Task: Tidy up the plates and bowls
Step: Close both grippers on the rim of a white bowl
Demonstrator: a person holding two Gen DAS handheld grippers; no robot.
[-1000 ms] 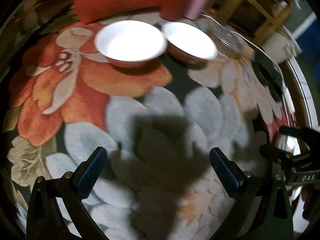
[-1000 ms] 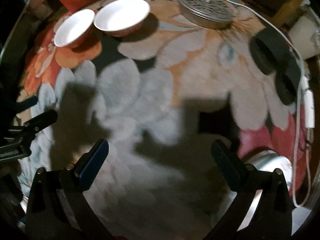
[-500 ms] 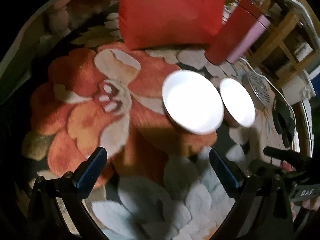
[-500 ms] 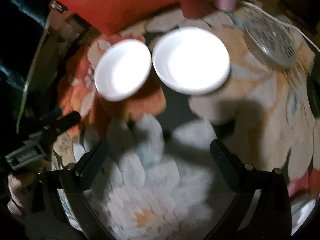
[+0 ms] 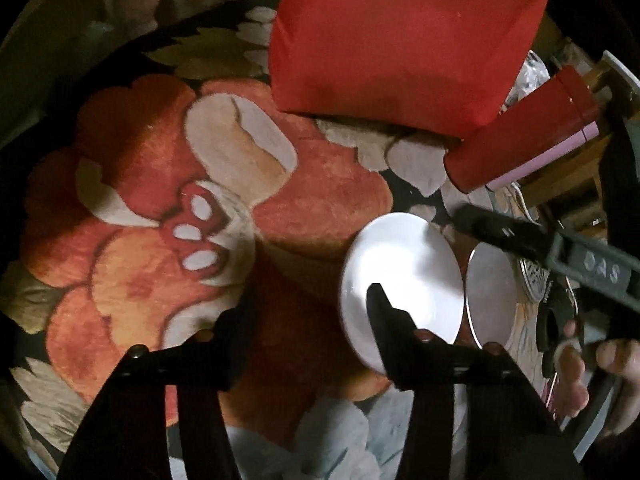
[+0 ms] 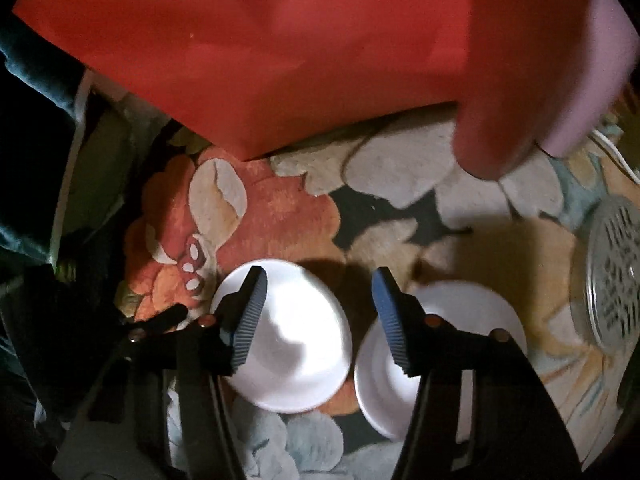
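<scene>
L gripper (image 5: 304,312) over rug (image 5: 152,272), jaws closing, nothing gripped; R finger over L bowl (image 5: 400,280) rim. R gripper (image 6: 320,312) closing too, empty, straddling gap betw. L bowl and R bowl (image 6: 472,320). Bowls side by side, nearly touching. Best: center one rim betw. pads before clamping, lift level, nest slowly.

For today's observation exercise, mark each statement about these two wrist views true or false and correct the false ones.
1. Two white bowls sit side by side on a floral rug. True.
2. The bowls are stacked. False: they sit apart.
3. A red bag stands beyond the bowls. True.
4. The perforated metal disc lies inside a bowl. False: it lies on the rug, off to the side.
5. Food fills the bowls. False: both look empty.
</scene>
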